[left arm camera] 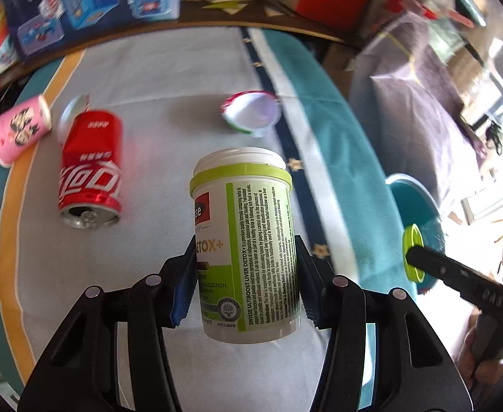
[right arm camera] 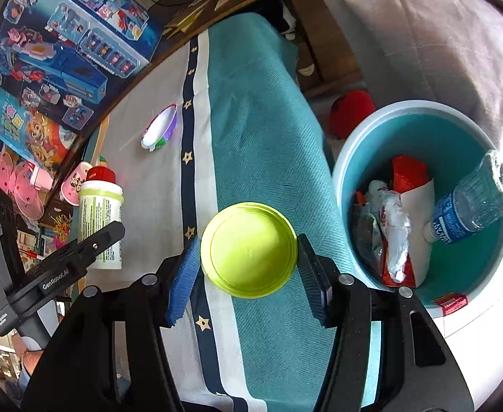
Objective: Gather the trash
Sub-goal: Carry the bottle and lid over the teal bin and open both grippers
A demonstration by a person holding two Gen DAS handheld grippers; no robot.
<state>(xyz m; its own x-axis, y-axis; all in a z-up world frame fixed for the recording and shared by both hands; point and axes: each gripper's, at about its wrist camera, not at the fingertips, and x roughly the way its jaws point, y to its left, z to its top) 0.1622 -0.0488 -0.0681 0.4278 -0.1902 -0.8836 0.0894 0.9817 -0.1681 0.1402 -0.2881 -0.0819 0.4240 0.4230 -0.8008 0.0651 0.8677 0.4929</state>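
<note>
L gripper (left arm camera: 246, 271) jaws clamp the supplement jar (left arm camera: 244, 240) w/ no lid, R gripper (right arm camera: 248, 257) jaws pinch its green lid (right arm camera: 249, 249) beside the bin (right arm camera: 344, 171).

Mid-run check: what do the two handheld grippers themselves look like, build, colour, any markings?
Both are black plastic two-finger tools with scissor-style linkage arms and round silver rivets. The left gripper and the right gripper each carry ribbed pads, one blue and one dark. Seen from the right wrist, the left tool's body shows white "GenRobot.AI" lettering and a small white label. No cables or sleeves are visible.
</note>
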